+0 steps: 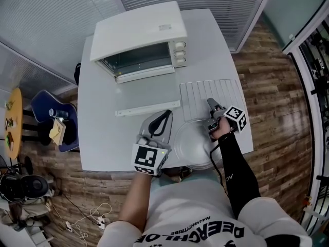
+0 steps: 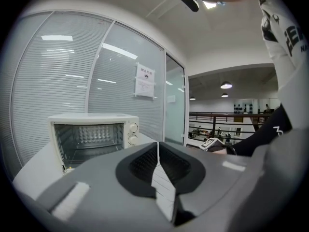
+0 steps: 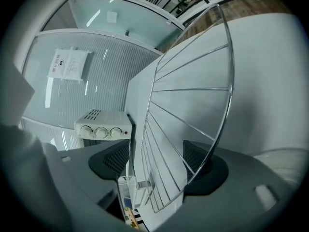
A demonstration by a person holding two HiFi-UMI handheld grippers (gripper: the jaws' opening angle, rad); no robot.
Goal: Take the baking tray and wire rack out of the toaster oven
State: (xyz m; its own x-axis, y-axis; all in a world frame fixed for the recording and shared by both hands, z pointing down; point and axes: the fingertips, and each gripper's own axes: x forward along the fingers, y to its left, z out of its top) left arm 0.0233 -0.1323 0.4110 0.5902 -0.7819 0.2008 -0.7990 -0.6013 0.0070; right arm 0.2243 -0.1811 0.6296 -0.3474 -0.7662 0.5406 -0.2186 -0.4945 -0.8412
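Observation:
The white toaster oven (image 1: 139, 37) stands at the table's far side with its door (image 1: 148, 108) dropped open and flat; its cavity (image 2: 87, 137) shows no tray or rack inside. The wire rack (image 1: 211, 98) lies flat on the table, right of the door. My right gripper (image 1: 213, 107) is open at the rack's near edge; the rack's rim (image 3: 212, 129) runs between the jaws and the pads (image 3: 195, 156) stand off it. My left gripper (image 1: 165, 116) is shut and empty, pointing level at the oven (image 2: 91, 129). A round, pale, shallow dish (image 1: 190, 143) sits between my two hands.
The white table (image 1: 103, 138) ends just in front of my body and close to the right of the rack. A blue chair (image 1: 49, 109) with small items stands off the left side. Glass walls with blinds rise behind the oven.

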